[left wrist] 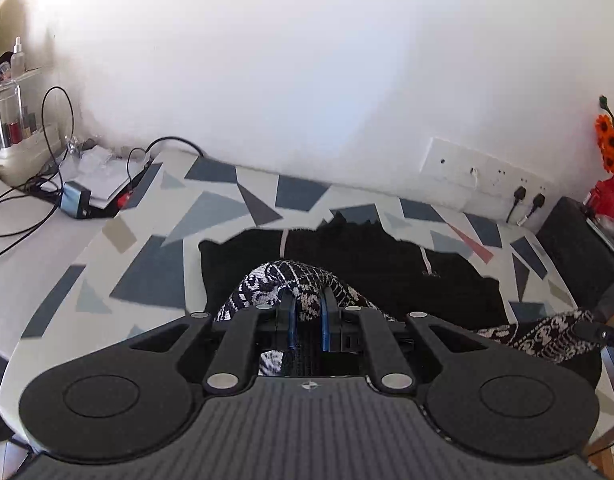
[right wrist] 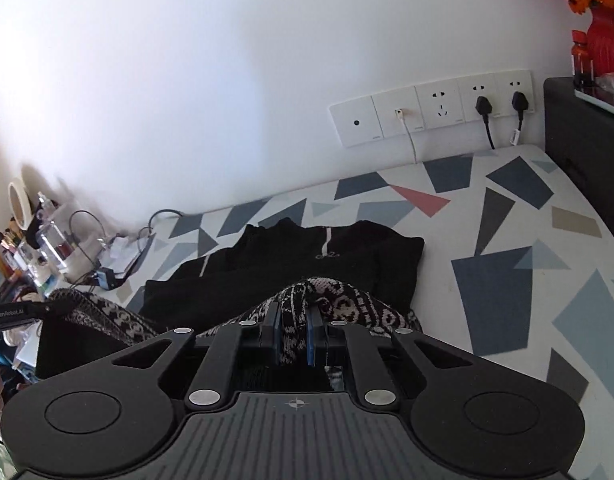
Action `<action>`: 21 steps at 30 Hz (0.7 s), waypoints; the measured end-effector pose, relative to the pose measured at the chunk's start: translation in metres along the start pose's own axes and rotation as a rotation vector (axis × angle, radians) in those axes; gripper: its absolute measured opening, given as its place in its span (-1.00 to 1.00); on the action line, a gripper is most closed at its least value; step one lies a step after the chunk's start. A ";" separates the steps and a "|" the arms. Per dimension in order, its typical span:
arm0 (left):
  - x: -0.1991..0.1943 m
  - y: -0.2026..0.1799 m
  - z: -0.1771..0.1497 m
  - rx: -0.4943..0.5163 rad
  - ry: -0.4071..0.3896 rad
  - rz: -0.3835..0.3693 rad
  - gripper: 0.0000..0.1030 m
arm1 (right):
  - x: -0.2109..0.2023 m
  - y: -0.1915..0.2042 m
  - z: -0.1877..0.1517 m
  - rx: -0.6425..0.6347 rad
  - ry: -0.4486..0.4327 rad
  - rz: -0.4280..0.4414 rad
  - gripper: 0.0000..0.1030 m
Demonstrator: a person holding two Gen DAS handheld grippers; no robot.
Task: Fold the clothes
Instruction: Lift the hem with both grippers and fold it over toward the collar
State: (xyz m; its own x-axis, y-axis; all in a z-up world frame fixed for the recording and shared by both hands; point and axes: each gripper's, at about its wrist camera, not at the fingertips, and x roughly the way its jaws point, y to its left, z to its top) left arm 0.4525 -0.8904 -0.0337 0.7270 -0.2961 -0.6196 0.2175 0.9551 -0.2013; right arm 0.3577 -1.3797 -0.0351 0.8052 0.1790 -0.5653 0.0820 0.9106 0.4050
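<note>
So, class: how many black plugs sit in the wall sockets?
2: one black plug in the second socket from the right, the other in the rightmost. None seems hidden.

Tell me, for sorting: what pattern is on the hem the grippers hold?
Black-and-white knitted pattern on the hem, clearest in the right wrist view.

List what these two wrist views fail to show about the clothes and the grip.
- Patterned knit: left wrist view, lower part hidden behind the left gripper.
- Same knit, right wrist view: hem hidden by the right gripper.
- Black garment: near edge covered by the knit.
- Cosmetics: too small.

Both tools (left wrist: 307, 312) (right wrist: 294, 320) clamped, angled downward
</note>
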 end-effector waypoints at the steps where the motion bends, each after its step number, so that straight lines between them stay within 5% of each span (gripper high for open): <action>1: 0.010 0.004 0.007 -0.012 0.000 -0.005 -0.77 | 0.008 0.000 0.003 0.005 0.008 -0.011 -0.79; 9: 0.112 0.032 0.042 -0.030 0.060 -0.024 -0.77 | 0.090 -0.001 0.040 0.025 0.050 -0.130 -0.79; 18: 0.216 0.056 0.028 0.089 0.272 -0.051 -0.70 | 0.208 -0.030 0.056 0.060 0.177 -0.283 -0.79; 21: 0.224 0.054 0.026 0.162 0.317 -0.111 -0.37 | 0.226 -0.030 0.050 0.033 0.216 -0.318 -0.76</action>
State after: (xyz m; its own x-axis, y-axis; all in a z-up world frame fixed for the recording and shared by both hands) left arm 0.6436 -0.9048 -0.1634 0.4608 -0.3622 -0.8102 0.4019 0.8991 -0.1734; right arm 0.5664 -1.3850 -0.1394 0.5943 -0.0327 -0.8036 0.3293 0.9215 0.2060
